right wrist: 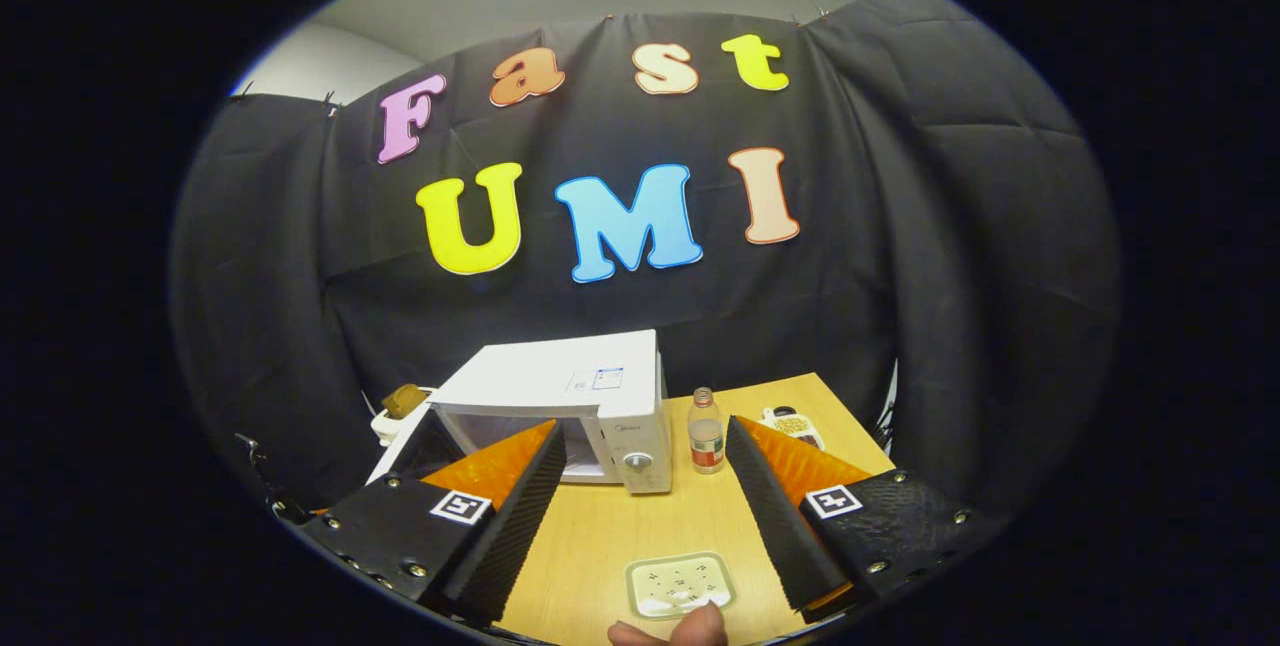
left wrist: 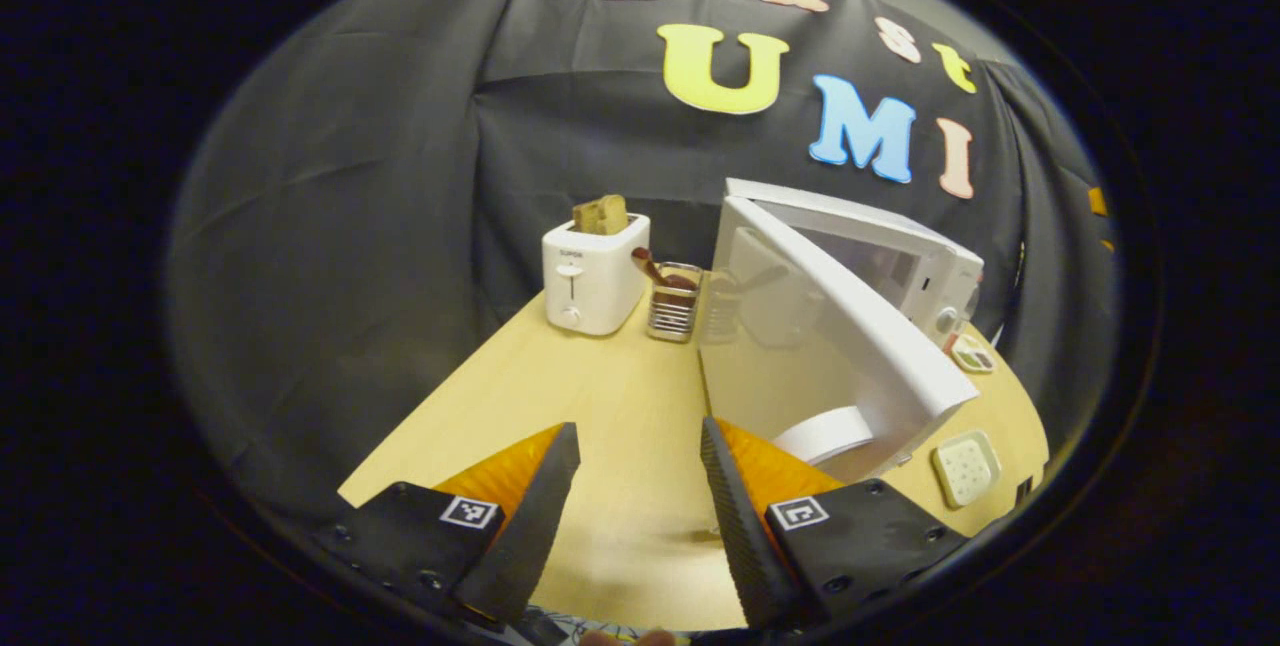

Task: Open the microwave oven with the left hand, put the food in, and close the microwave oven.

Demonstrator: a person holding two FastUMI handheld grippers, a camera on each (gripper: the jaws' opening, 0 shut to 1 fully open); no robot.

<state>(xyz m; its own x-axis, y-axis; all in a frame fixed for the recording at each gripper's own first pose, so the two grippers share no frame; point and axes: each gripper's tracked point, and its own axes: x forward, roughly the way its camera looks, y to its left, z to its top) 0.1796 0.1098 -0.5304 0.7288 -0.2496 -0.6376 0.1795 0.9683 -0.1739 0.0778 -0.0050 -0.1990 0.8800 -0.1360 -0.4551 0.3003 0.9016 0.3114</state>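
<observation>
Left gripper view. Left gripper (left wrist: 636, 486): fingers spread apart, nothing between them, held above the wooden table (left wrist: 610, 396). Microwave oven (left wrist: 880, 266) ahead and to the right at the back of the table, white, door (left wrist: 850, 326) swung wide open toward the camera, its glossy inner face mirroring items nearby. Door edge just beside the right-hand finger, not touching so far as can be judged. White roll of tape (left wrist: 830, 431) on the table under the door's lower corner. Toaster (left wrist: 595, 271) at the far left of the table, white, a slice of bread (left wrist: 601, 214) standing upright in its slot. Wire holder (left wrist: 674, 301) with a brown utensil just beside the toaster, between it and the oven. Square food tray (left wrist: 966, 467) flat on the table near the right edge, outside the oven. A smaller dish (left wrist: 972, 354) farther back beside the oven's control side.

Right gripper view. Right gripper (right wrist: 640, 486): fingers spread apart, empty. Microwave oven (right wrist: 570, 396) ahead left, door open, cavity partly hidden behind the left-hand finger. Small bottle (right wrist: 706, 431) upright just right of the oven. Food tray (right wrist: 680, 584) on the table between the fingers, close to the camera, untouched. A fingertip (right wrist: 690, 631) at the bottom edge.
</observation>
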